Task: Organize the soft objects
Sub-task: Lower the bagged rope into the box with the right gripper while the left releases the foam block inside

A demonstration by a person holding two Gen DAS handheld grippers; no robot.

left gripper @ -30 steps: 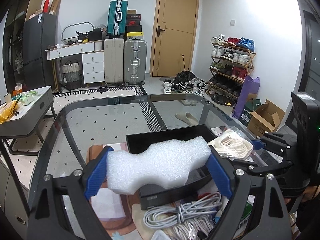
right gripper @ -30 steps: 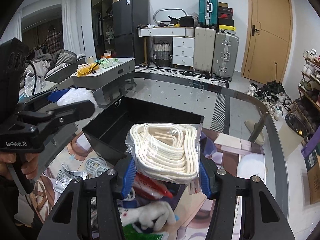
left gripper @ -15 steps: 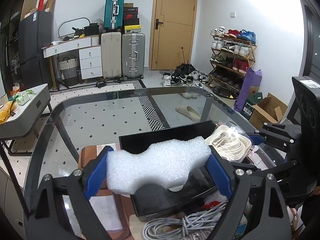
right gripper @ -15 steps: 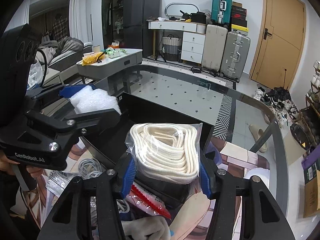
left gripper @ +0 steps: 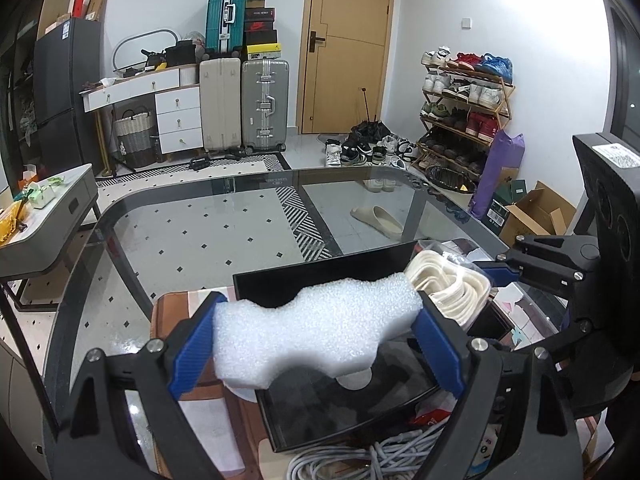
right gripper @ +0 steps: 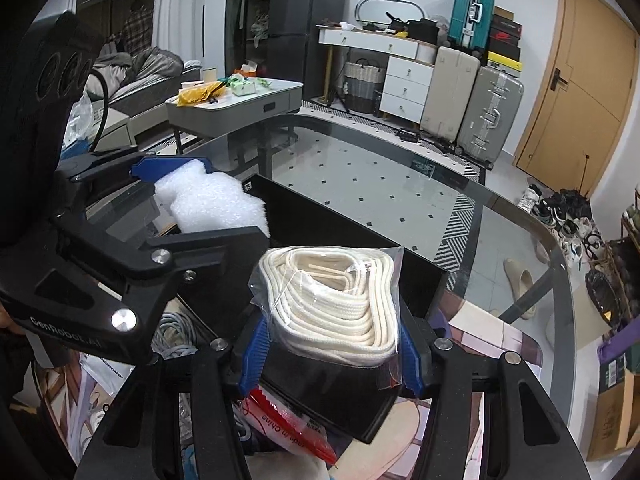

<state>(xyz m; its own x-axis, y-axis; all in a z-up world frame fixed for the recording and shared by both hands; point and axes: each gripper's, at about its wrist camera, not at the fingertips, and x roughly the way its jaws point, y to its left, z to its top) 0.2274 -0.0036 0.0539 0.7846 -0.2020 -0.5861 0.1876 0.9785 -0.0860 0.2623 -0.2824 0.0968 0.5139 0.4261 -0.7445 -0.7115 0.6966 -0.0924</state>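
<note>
A white foam block point(left gripper: 320, 330) sits pinched between the blue pads of the left gripper point(left gripper: 318, 344), held in the air over the near-left part of an open black tray point(left gripper: 352, 408); the right wrist view shows the same foam point(right gripper: 210, 204) above the tray's left wall. Beside it, a clear bag of coiled cream rope point(right gripper: 336, 300) is clamped between the blue pads of the right gripper point(right gripper: 330, 354), hanging over the tray's point(right gripper: 352, 224) near-right corner; from the left wrist camera the rope bag point(left gripper: 448, 286) appears just right of the foam, the two close but not clearly touching. The tray rests on a patterned mat point(left gripper: 180, 304) near the front edge of a glass-topped table point(left gripper: 208, 232). Around the tray's near side lie a bundle of grey cable point(left gripper: 360, 460), a red-and-white packet point(right gripper: 288, 420) partly tucked under the tray's front edge, and other soft clutter too jumbled to identify. Beyond the table's far edge stand two suitcases point(left gripper: 244, 104), a shoe rack point(left gripper: 464, 108) and a wooden door point(left gripper: 344, 44).
</note>
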